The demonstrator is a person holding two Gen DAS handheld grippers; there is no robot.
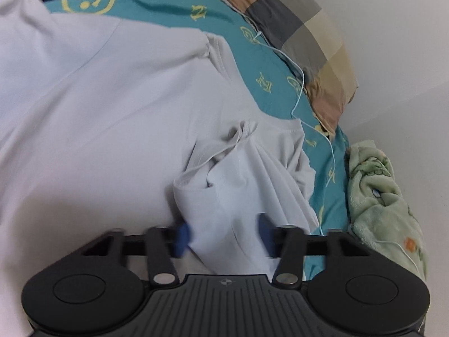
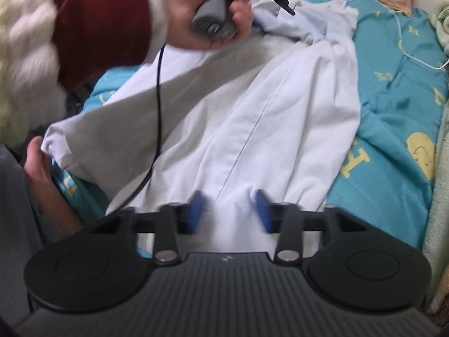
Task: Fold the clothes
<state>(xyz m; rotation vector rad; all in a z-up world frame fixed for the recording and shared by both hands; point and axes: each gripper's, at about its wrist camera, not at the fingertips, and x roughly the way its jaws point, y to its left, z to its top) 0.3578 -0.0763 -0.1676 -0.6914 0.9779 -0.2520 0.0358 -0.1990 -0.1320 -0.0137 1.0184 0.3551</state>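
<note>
The bed (image 2: 393,106) has a smooth teal sheet with yellow printed letters. On it lies the white T-shirt (image 2: 224,106), thin soft cotton, partly doubled over with long creases; I judge the folding is only begun and most folds are left. A checked pillow (image 1: 303,39) and a fluffy green blanket (image 1: 384,196) lie at the far right. The left gripper (image 1: 223,238) is closed on bunched shirt fabric. The right gripper (image 2: 228,213) has shirt cloth between its blue pads (image 2: 262,210); whether they pinch it I cannot tell.

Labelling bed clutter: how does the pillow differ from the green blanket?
The pillow is checked in grey, beige and tan; the green blanket has a printed pattern. The pillow looks smooth and plump, the green blanket fluffy and crumpled. Both lie beside the wall, along the teal bedsheet.
</note>
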